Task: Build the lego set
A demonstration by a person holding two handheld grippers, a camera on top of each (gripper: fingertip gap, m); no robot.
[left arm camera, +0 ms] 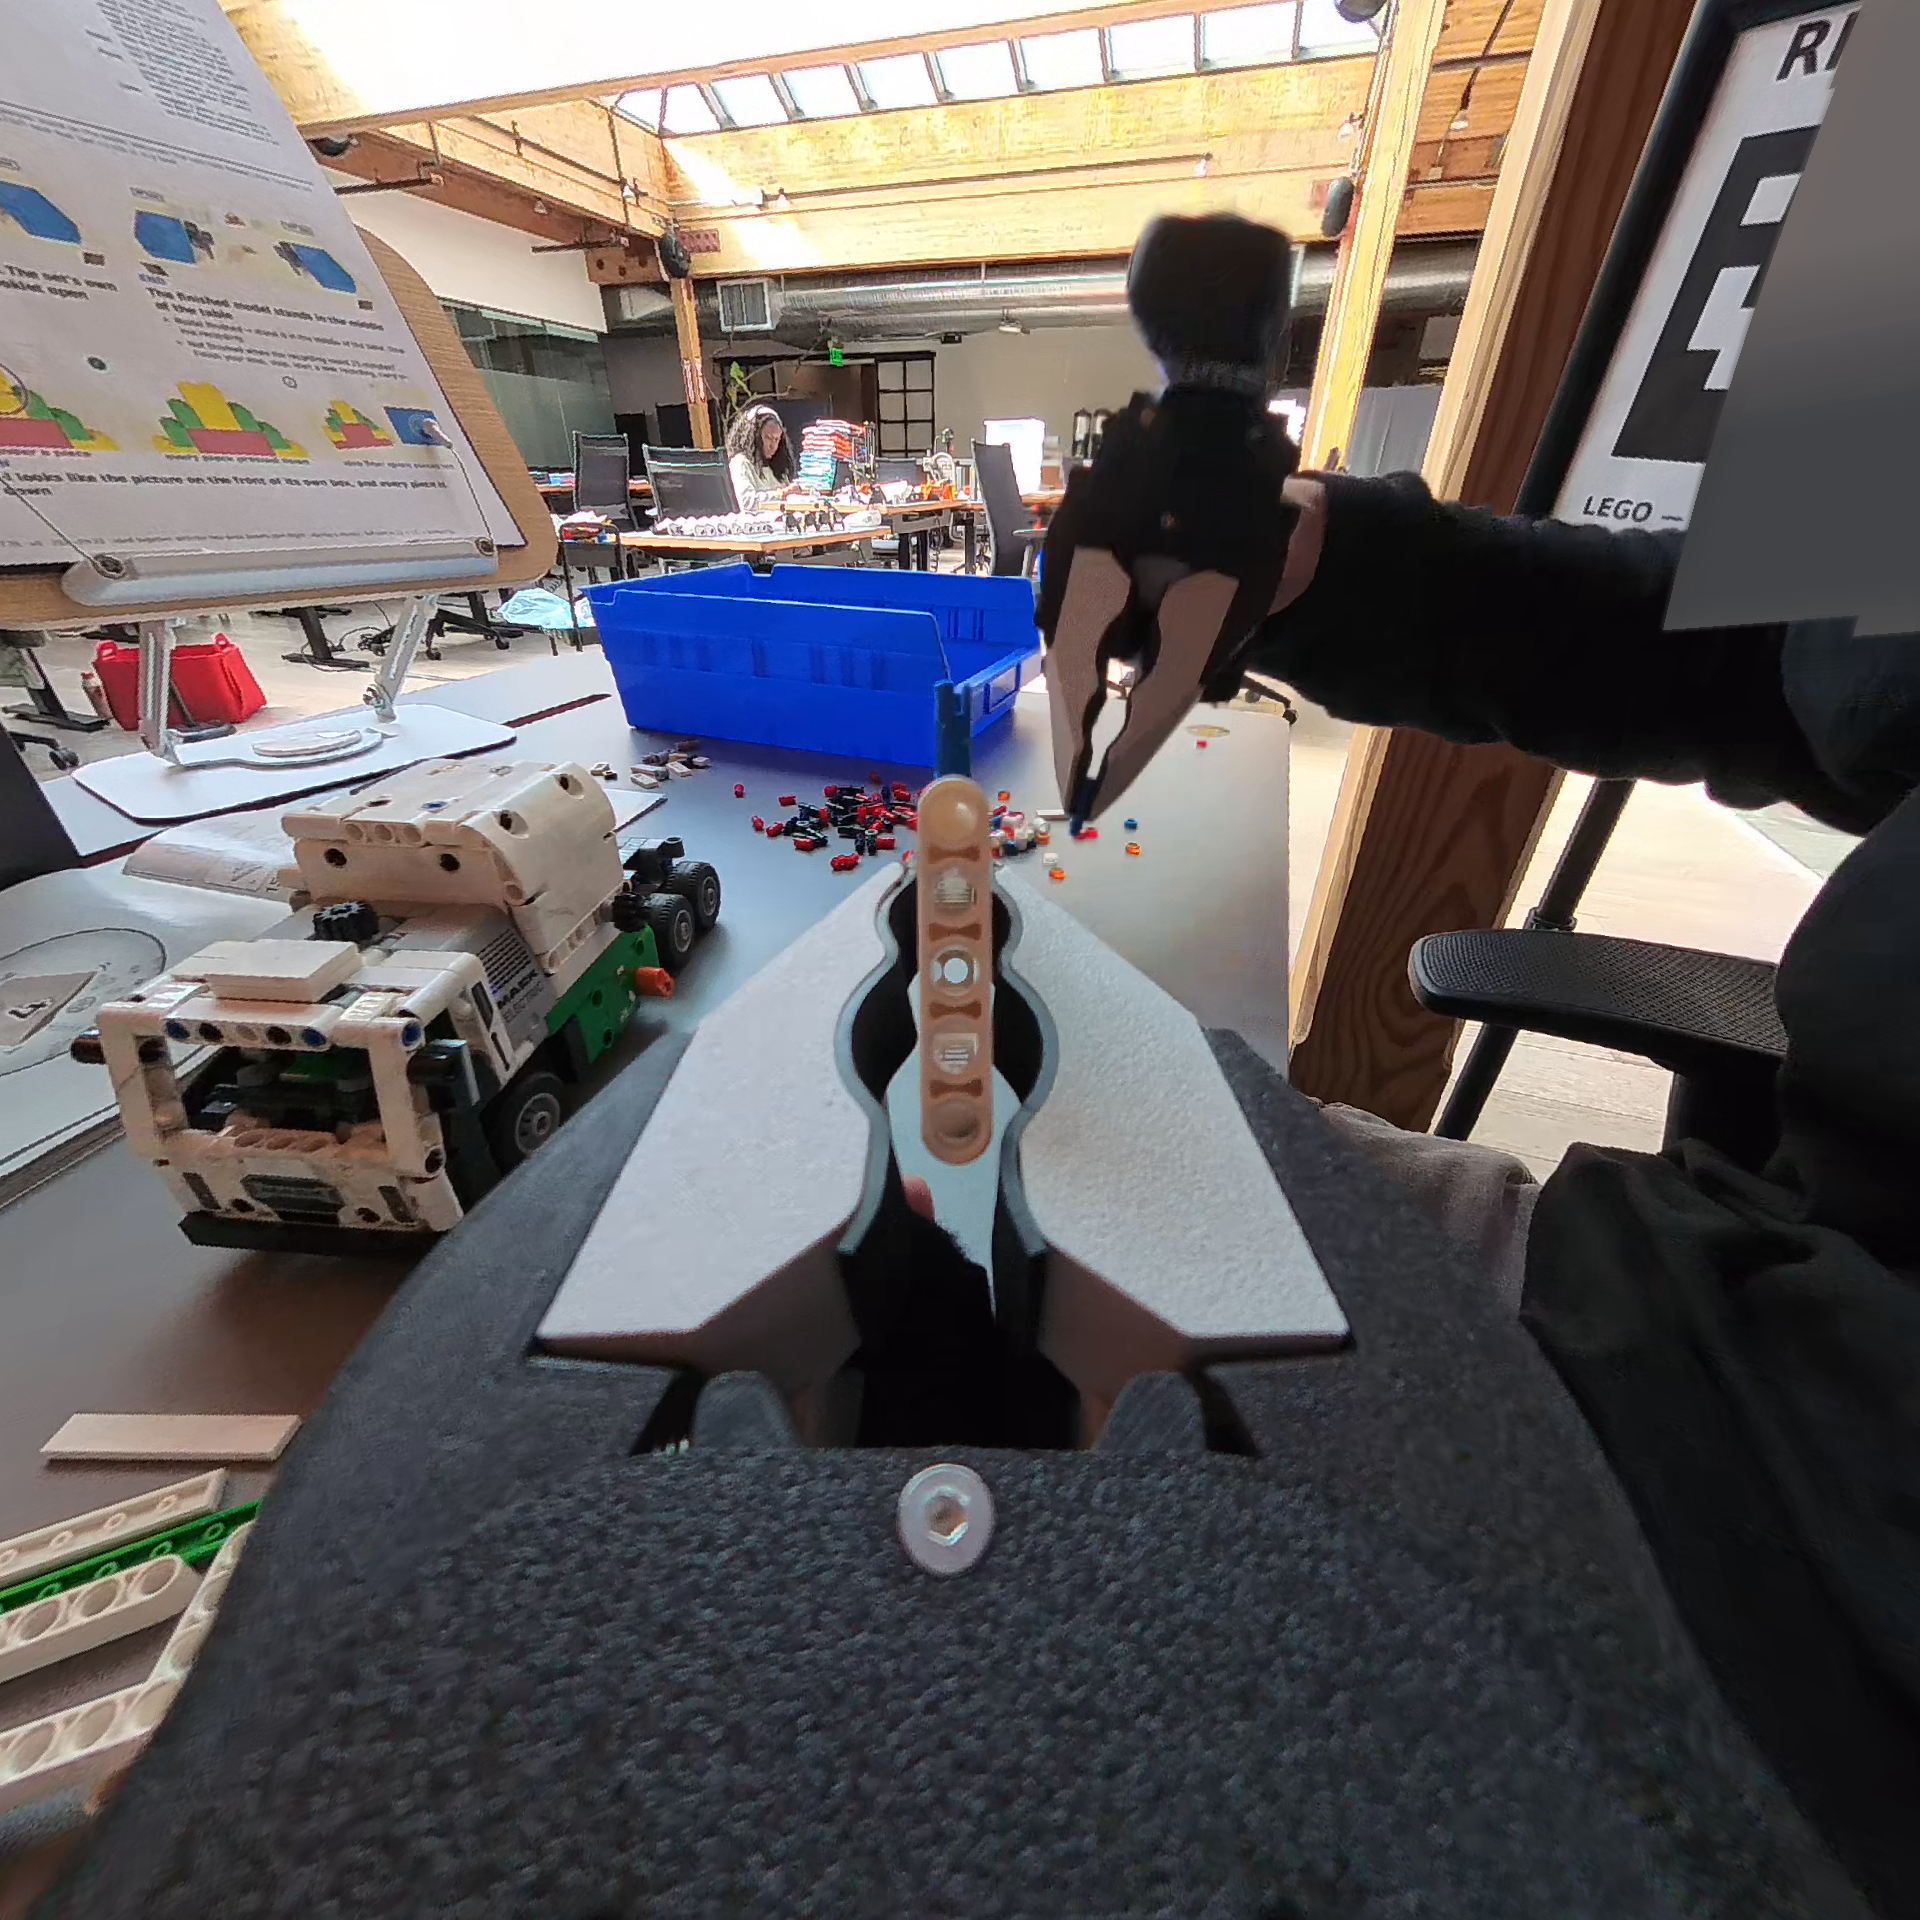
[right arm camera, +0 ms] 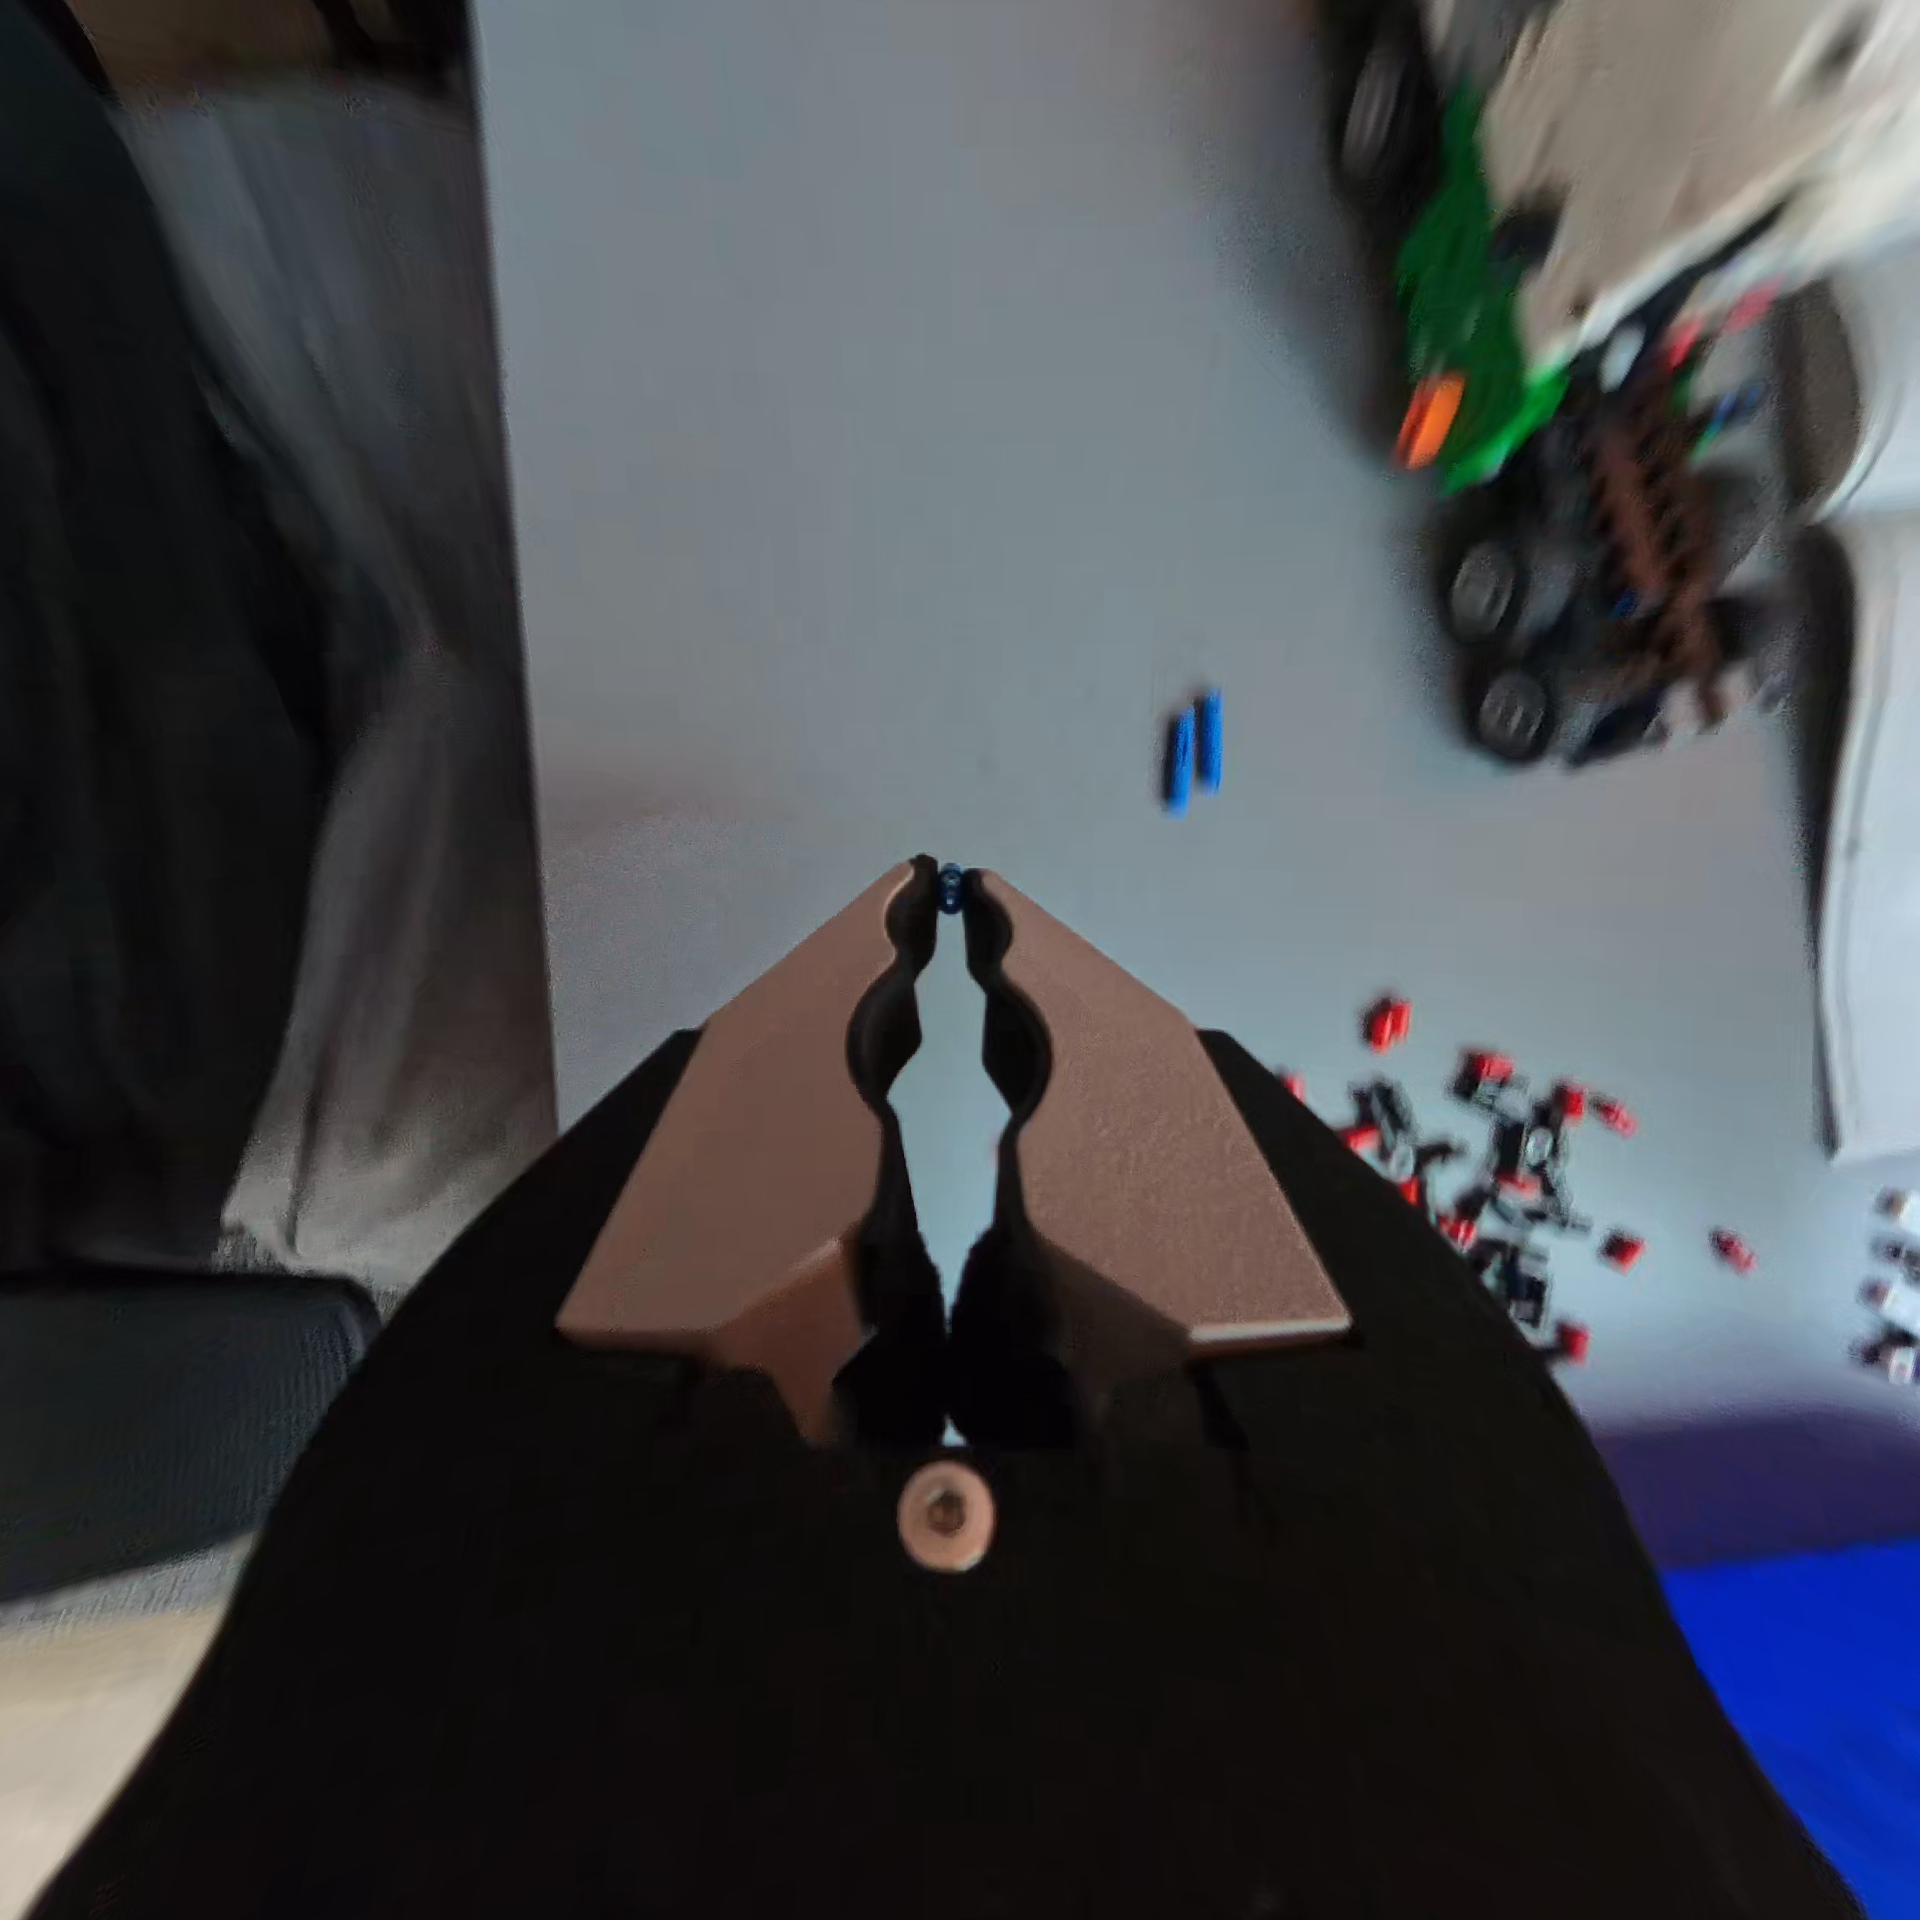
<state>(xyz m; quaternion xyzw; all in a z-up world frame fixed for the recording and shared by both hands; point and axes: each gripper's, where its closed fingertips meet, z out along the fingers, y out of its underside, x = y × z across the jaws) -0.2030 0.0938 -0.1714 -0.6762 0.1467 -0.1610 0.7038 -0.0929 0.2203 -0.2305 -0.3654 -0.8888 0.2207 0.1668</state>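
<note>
Grey tabletop [left arm camera: 1174, 831] fills the working area, with a blue bin [left arm camera: 821, 655] at its far side, an instruction sheet on a stand [left arm camera: 208, 312] far left, and a part-built white and green truck [left arm camera: 395, 997] on the near left. A scatter of red and black pins [left arm camera: 852, 821] lies between bin and truck.

Nearest the camera, the left gripper [left arm camera: 951, 894] is clamped on a tan beam [left arm camera: 951, 977]; the beam's long axis runs along the fingers, its far end poking past the tips, holes facing up.

Farther right, the right gripper [right arm camera: 951, 883] points down at the table with a small blue pin [right arm camera: 951, 890] pinched at its very tips. That pin sits to the far right of the beam, well apart. Judging from this, the pin must travel left and turn until its axis lines up with a beam hole. Two loose blue pins [right arm camera: 1193, 750] lie on the table nearby.
</note>
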